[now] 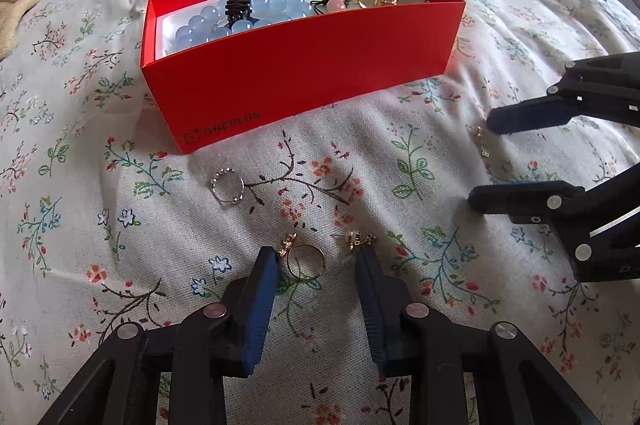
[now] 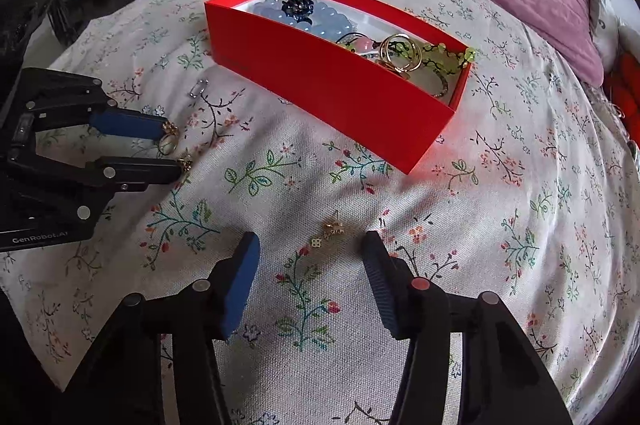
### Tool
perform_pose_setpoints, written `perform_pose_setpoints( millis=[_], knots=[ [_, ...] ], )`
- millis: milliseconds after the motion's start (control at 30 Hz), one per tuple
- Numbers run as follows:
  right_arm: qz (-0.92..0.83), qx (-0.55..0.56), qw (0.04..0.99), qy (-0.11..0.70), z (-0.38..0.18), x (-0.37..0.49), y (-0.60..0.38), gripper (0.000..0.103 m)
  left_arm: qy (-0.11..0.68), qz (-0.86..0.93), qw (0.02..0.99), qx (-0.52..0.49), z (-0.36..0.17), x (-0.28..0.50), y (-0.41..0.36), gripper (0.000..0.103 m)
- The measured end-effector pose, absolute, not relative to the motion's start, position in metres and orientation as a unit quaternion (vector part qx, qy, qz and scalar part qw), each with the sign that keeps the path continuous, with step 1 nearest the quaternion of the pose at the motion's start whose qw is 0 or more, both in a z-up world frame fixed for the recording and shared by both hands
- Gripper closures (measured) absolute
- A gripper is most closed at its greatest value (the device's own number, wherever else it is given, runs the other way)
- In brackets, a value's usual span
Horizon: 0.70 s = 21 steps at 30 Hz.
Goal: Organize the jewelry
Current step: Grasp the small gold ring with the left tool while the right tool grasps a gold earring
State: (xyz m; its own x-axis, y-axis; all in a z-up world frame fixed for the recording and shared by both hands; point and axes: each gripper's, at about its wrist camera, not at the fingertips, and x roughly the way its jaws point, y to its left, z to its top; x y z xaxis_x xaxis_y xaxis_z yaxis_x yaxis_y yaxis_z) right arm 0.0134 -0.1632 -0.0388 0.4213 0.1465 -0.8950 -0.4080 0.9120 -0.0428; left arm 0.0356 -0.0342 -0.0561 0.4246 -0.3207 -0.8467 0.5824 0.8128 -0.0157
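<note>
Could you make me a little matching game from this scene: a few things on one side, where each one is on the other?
1. blue bead bracelet
2. silver ring
3. gold ring
4. gold earring

A. on the bedspread between the right gripper's fingers
B. inside the red box
C. between the left gripper's fingers
D. alone on the bedspread near the box's logo

Pairs: 1-B, 2-D, 3-C, 4-A
</note>
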Motion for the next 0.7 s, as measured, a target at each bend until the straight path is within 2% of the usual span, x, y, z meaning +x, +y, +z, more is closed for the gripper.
perform_pose_setpoints(
  millis=[200,267,467,700],
  knots=[
    [0.175,-0.119,0.829,0.518,-0.038,0.018,-0.157,0.070,0.462,-0.271,0.832,0.143,-0.056,0.034,-0.035,0.078],
    [0.182,-0.113,0.825,0.523,-0.039,0.019,-0.155,0.081,0.462,-0.272,0.831,0.145,-0.056,0.034,-0.036,0.081],
    [0.190,-0.109,0.821,0.526,-0.040,0.021,-0.149,0.091,0.463,-0.272,0.830,0.151,-0.055,0.033,-0.036,0.085],
    [0.193,-0.095,0.819,0.531,-0.039,0.021,-0.151,0.096,0.467,-0.269,0.829,0.149,-0.053,0.033,-0.033,0.085]
  ],
)
